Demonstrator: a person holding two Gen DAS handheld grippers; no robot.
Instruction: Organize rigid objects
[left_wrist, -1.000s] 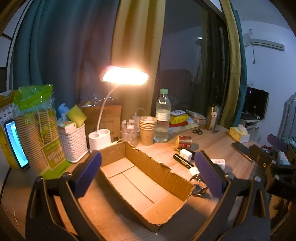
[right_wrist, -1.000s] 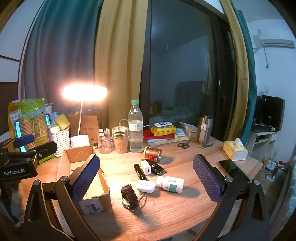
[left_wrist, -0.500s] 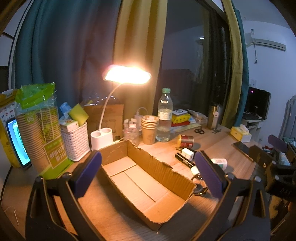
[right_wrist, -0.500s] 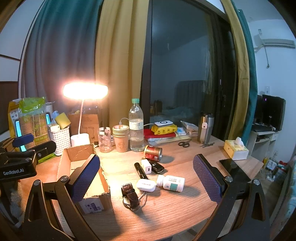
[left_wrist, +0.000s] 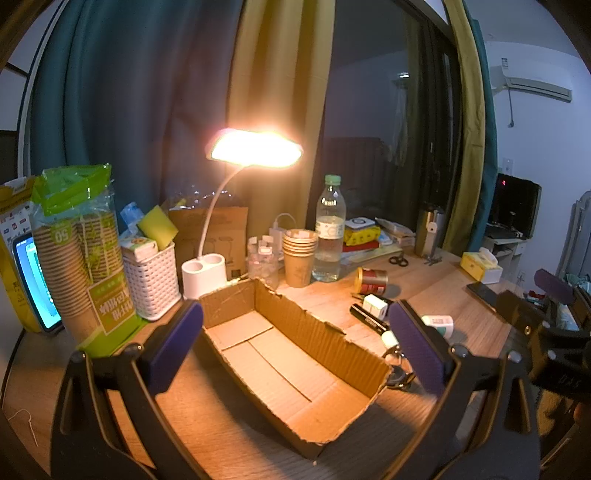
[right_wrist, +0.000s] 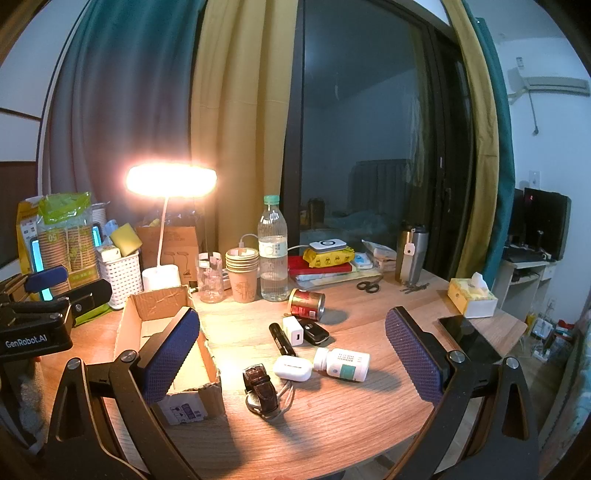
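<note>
An empty, open cardboard box (left_wrist: 291, 365) (right_wrist: 166, 332) lies on the wooden table. My left gripper (left_wrist: 295, 336) hovers open above it, holding nothing. Right of the box lie a brown-strapped watch (right_wrist: 260, 387), a white earbud case (right_wrist: 292, 367), a white pill bottle (right_wrist: 341, 363), a black marker (right_wrist: 281, 339), a white charger cube (right_wrist: 293, 330), a black key fob (right_wrist: 314, 331) and a red can (right_wrist: 306, 303) on its side. My right gripper (right_wrist: 291, 354) is open above these items, touching none. The left gripper body (right_wrist: 37, 321) shows at the left edge of the right wrist view.
A lit desk lamp (right_wrist: 170, 181), a water bottle (right_wrist: 273, 251), stacked paper cups (right_wrist: 242, 273), a white basket (left_wrist: 151, 280) and a pack of cups (left_wrist: 74, 251) line the back. A phone (right_wrist: 467, 338), tissue box (right_wrist: 472, 295), scissors (right_wrist: 367, 285) and steel flask (right_wrist: 412, 254) are on the right.
Both views have shifted only slightly; the left wrist view has risen a little over the box. Nothing on the table has moved.
</note>
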